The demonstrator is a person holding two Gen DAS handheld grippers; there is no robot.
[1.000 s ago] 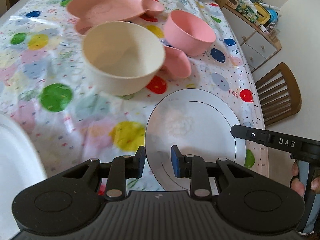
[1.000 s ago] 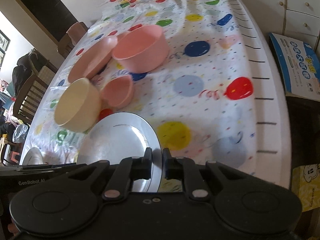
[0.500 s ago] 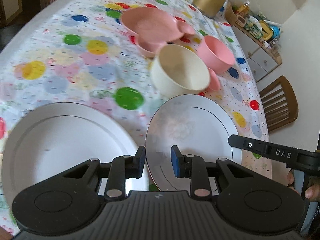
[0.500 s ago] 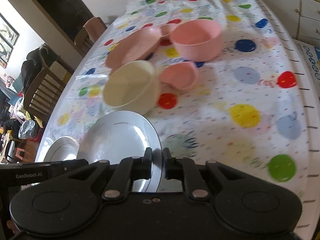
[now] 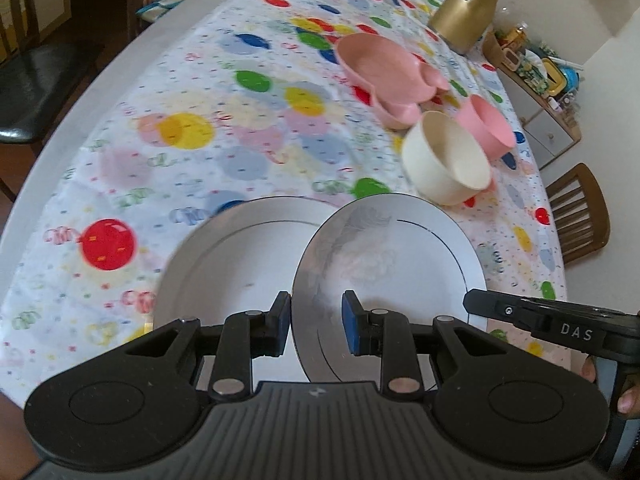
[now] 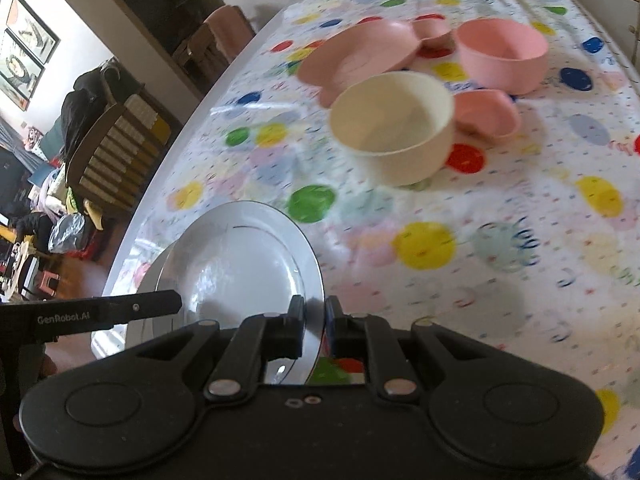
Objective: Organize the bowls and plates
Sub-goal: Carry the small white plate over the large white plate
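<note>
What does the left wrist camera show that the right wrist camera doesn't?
Only the left wrist view shows the whole gold jug with its lid, the brown chair past the table's right edge, and the left hand-held gripper at the plate's rim. Only the right wrist view shows the framed pictures on the wall and the right hand-held gripper pinching the rim. Both show the carried white plate, the second white plate beneath it, and the cream bowl.
</note>
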